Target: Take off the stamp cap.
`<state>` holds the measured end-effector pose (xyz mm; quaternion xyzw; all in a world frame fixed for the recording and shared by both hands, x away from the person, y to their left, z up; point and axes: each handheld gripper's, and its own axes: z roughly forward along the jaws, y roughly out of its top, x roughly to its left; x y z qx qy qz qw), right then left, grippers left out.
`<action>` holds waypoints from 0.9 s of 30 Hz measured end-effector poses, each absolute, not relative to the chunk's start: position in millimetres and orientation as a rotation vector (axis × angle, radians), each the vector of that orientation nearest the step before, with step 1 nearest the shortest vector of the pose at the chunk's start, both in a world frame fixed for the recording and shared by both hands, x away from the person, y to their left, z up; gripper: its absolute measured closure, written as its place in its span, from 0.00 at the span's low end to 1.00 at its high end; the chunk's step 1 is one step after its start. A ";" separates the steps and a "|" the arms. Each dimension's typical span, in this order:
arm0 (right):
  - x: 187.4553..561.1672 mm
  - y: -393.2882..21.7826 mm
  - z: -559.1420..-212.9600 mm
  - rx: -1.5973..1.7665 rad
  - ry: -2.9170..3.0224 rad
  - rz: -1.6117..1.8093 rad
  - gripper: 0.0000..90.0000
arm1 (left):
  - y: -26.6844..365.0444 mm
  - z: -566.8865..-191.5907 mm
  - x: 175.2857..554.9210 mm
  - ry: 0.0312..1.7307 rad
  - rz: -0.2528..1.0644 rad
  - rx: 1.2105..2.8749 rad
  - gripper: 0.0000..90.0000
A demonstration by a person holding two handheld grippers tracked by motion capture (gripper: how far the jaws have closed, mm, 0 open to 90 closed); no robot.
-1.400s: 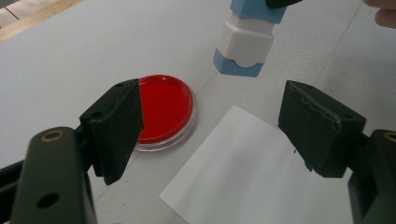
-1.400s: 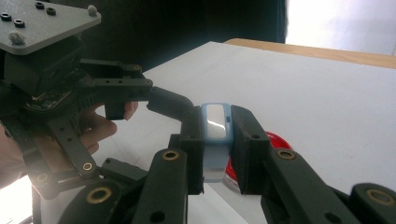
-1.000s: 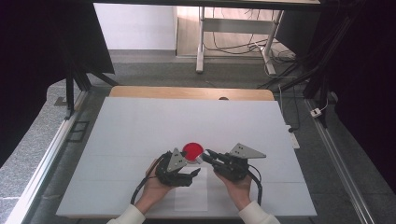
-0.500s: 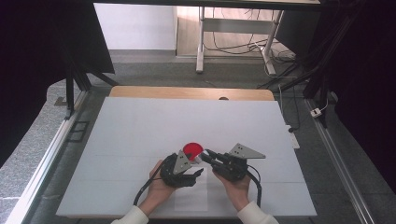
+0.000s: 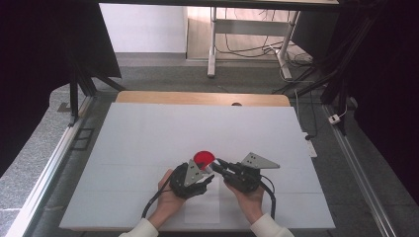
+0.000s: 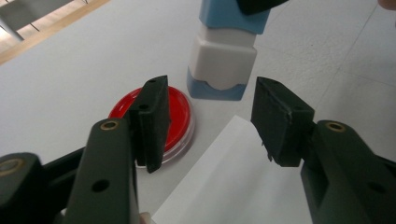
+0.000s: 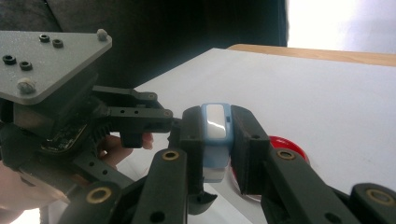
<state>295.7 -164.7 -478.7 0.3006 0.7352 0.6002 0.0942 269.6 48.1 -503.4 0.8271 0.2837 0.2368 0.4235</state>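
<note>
Right gripper (image 7: 215,140) clamped on the blue-and-white stamp (image 7: 215,135), holding it upright just ahead of the left gripper (image 6: 210,116). Left jaws half open, just been closing, nothing between them yet. Red ink pad (image 6: 180,116) sits on the table (image 5: 148,138) beside the stamp; white paper (image 6: 233,182) under the left gripper.

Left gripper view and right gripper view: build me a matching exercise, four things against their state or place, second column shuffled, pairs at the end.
Things:
1. blue and white stamp
2. red round dish
3. white paper sheet
4. left gripper

States or places:
A. lies flat on the table under the jaws
B. clamped between the right gripper jaws
C. jaws apart, just been closing, nothing pressed between them
D. sits on the table beside the paper

Pairs: 1-B, 2-D, 3-A, 4-C
</note>
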 end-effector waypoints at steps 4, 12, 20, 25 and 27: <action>295.5 -164.2 -479.1 0.885 2.180 1.780 0.84 | 47.9 -503.7 268.9 0.704 0.605 2.064 0.56; 295.2 -163.9 -479.5 0.886 2.179 1.780 0.84 | 47.5 -504.2 268.4 0.695 0.609 2.068 0.62; 295.0 -163.7 -479.7 0.885 2.177 1.781 0.84 | 47.5 -504.8 268.8 0.690 0.606 2.076 0.66; 294.8 -162.9 -480.1 0.881 2.179 1.782 0.84 | 47.6 -504.7 268.5 0.691 0.608 2.073 0.69; 294.8 -162.7 -480.3 0.882 2.178 1.780 0.84 | 47.5 -504.8 268.5 0.690 0.612 2.076 0.70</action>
